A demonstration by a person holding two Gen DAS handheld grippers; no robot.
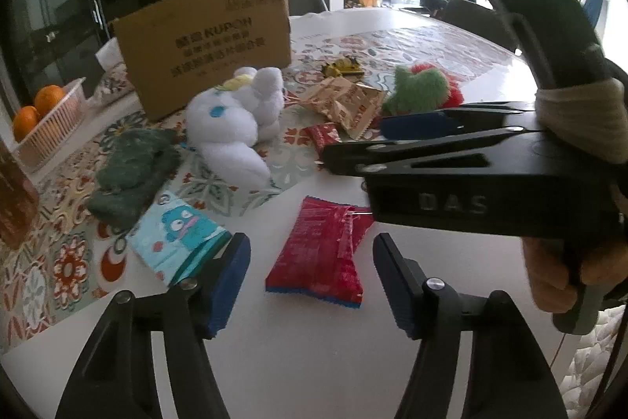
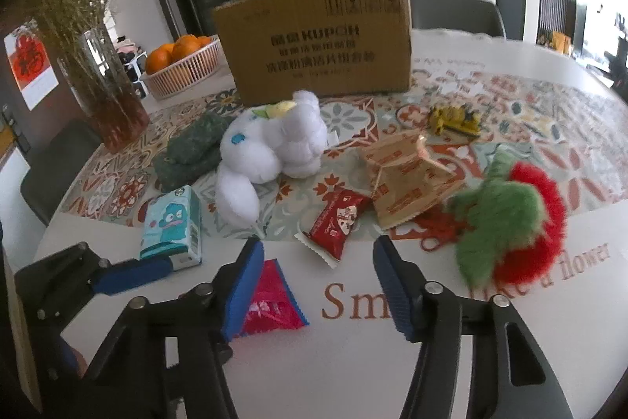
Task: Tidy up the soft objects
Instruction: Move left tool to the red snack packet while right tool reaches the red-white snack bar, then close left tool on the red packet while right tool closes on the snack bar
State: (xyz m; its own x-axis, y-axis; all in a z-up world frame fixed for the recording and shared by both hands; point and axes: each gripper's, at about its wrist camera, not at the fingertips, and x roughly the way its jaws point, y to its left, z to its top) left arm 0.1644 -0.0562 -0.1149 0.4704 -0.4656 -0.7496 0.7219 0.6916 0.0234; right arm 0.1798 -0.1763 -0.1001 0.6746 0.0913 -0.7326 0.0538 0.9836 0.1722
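Observation:
A white plush toy (image 1: 231, 122) (image 2: 271, 152) lies on the patterned mat before a cardboard box (image 1: 208, 42) (image 2: 318, 38). A dark green folded cloth (image 1: 131, 173) (image 2: 190, 152) lies to its left. A green and red fuzzy toy (image 1: 422, 89) (image 2: 506, 218) lies to the right. My left gripper (image 1: 310, 279) is open and empty over a red snack packet (image 1: 320, 254) (image 2: 271, 305). My right gripper (image 2: 316, 287) is open and empty above the table's white front part; it also shows in the left wrist view (image 1: 353, 140).
A blue tissue pack (image 1: 176, 234) (image 2: 172, 228), a small red packet (image 2: 337, 218), a tan wrapper (image 1: 345, 105) (image 2: 408, 179) and a yellow toy vehicle (image 2: 455, 120) lie on the mat. A basket of oranges (image 2: 182, 63) and a glass vase (image 2: 106, 97) stand at the left.

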